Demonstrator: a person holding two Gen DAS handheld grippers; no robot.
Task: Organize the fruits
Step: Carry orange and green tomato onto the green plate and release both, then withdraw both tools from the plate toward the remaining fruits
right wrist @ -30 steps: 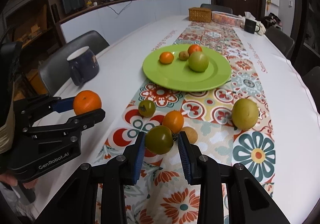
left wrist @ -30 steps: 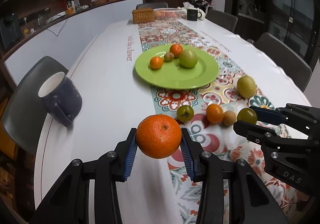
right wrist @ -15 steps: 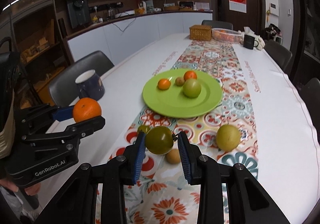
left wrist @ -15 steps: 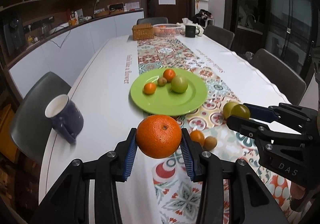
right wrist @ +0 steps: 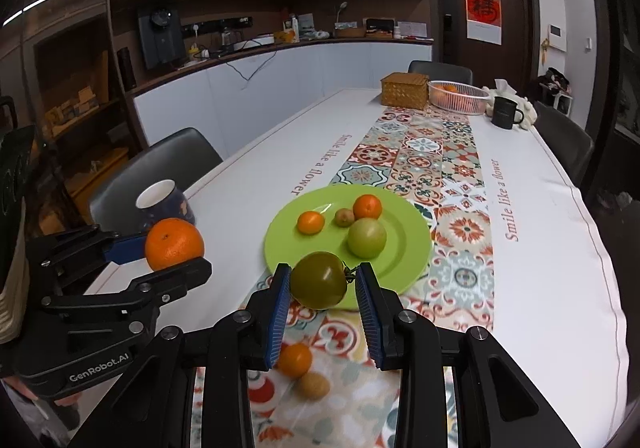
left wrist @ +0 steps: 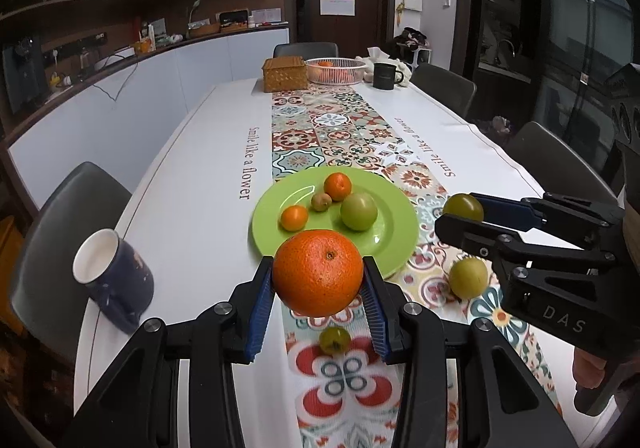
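Clamped on both sides: left gripper (left wrist: 318, 290) jaws pinching a large orange (left wrist: 318, 273) on its blue pads (left wrist: 259, 308), right gripper (right wrist: 322, 298) jaws squeezing a dark green tomato (right wrist: 319, 280), stem toward right pad. Both fruits held in air, off the table. Same grasps as 1 s ago and 0.5 s ago, no slip. Both grippers raised and carried forward since then: green plate (left wrist: 394, 244) now right past the orange, near rim partly hidden behind it; before, clear gap of runner between. Tomato now over plate's near edge in right wrist view, earlier short of it. Plate contents unchanged: two small oranges (left wrist: 294, 218), a brownish small fruit (left wrist: 321, 202), a pale green fruit (left wrist: 359, 211). Left on patterned runner (left wrist: 316, 128): small green tomato (left wrist: 335, 340) now beneath left jaws, yellow-green fruit (left wrist: 468, 278) right of plate, small orange (right wrist: 295, 360) and tan fruit (right wrist: 313, 385) below right jaws, blurred, possibly a kiwi. Blue mug (left wrist: 114, 282) at table's left edge, not moved.
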